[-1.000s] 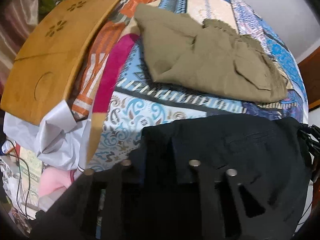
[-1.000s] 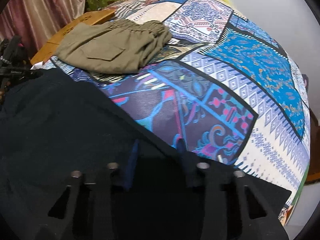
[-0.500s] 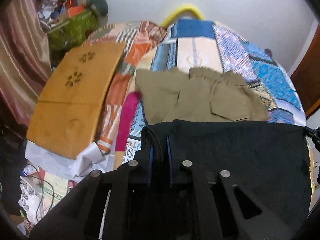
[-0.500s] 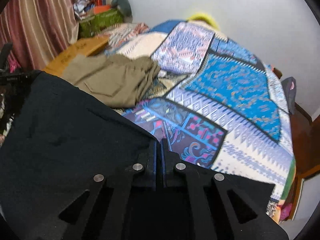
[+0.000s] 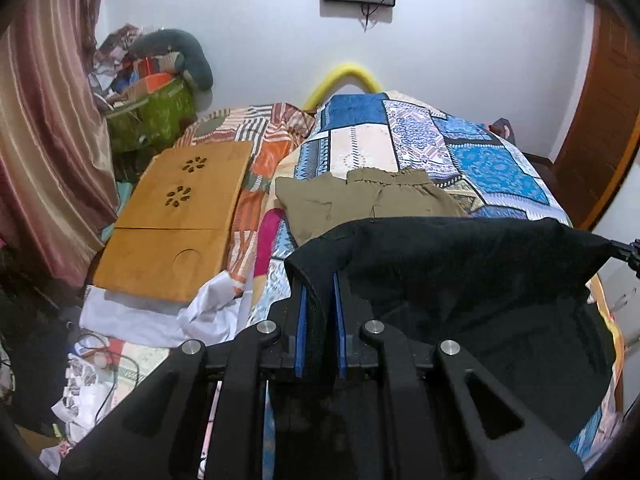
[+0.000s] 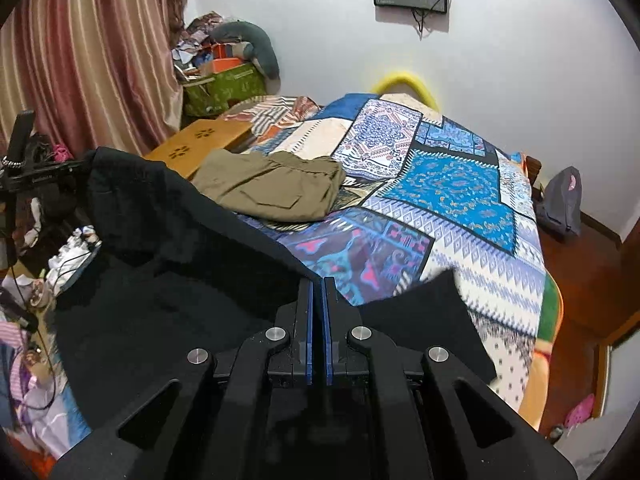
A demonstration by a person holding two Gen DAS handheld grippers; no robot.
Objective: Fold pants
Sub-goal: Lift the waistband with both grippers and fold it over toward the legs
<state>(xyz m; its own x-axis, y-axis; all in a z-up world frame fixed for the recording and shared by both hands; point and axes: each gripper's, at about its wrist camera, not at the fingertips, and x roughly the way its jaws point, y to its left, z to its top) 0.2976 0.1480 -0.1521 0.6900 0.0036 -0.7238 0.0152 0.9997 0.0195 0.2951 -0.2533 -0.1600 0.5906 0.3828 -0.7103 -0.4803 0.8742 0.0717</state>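
Black pants (image 5: 460,276) hang stretched between my two grippers, lifted above the near end of the bed. My left gripper (image 5: 319,280) is shut on one corner of the black pants. My right gripper (image 6: 319,284) is shut on the other corner of the black pants (image 6: 168,264). The cloth droops below both and hides the near bed edge. The right gripper's tip shows at the right edge of the left wrist view (image 5: 628,252); the left gripper shows at the left of the right wrist view (image 6: 36,176).
Folded olive pants (image 5: 360,200) (image 6: 272,188) lie mid-bed on the patchwork quilt (image 6: 452,196). A wooden lap table (image 5: 180,224) lies to the left. Curtain (image 6: 88,52), cluttered green box (image 6: 224,84), floor clutter at left. A wooden door (image 5: 600,120) and a backpack (image 6: 560,204) are to the right.
Both grippers closed on the black pants and lifted them off the bed. The views tilted up, now showing the far wall and the whole bed.
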